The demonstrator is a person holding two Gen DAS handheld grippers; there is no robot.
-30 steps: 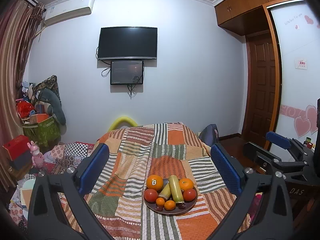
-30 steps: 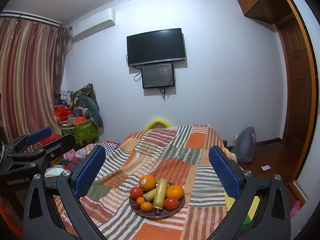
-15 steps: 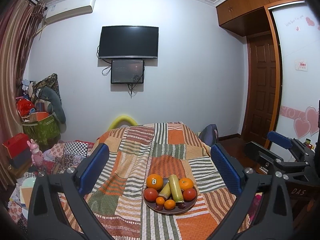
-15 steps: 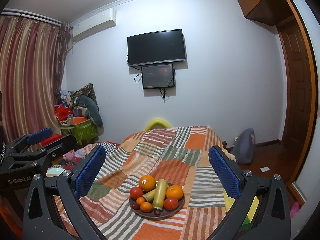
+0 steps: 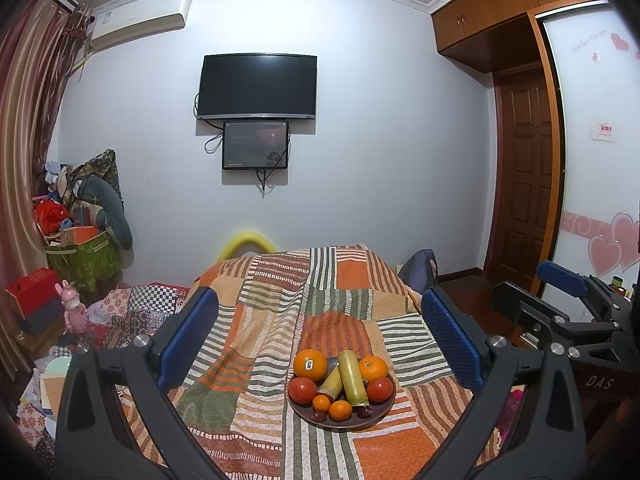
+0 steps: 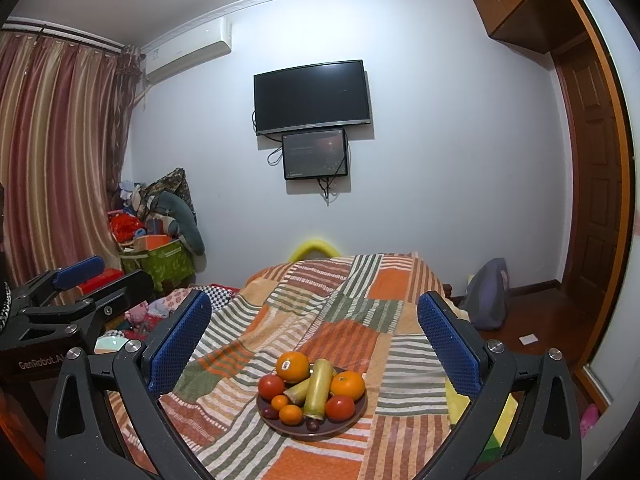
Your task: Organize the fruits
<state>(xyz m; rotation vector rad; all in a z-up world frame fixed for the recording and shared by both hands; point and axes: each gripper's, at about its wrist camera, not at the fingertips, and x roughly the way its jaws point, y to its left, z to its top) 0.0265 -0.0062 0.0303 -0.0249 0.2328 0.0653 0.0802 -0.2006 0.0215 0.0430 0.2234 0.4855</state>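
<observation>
Jaws of both the left gripper point(image 5: 320, 332) and right gripper point(image 6: 314, 330) stand wide apart, holding nothing, above the bed point(image 5: 280, 320). On its patchwork blanket point(image 6: 344, 304), a brown plate point(image 5: 380, 410) carries oranges, tomatoes and yellow-green stalks.

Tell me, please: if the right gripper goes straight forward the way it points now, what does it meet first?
Probably the patchwork blanket beyond the fruit plate. The open right gripper seems aimed above the fruit, though depth is hard to judge here.
</observation>
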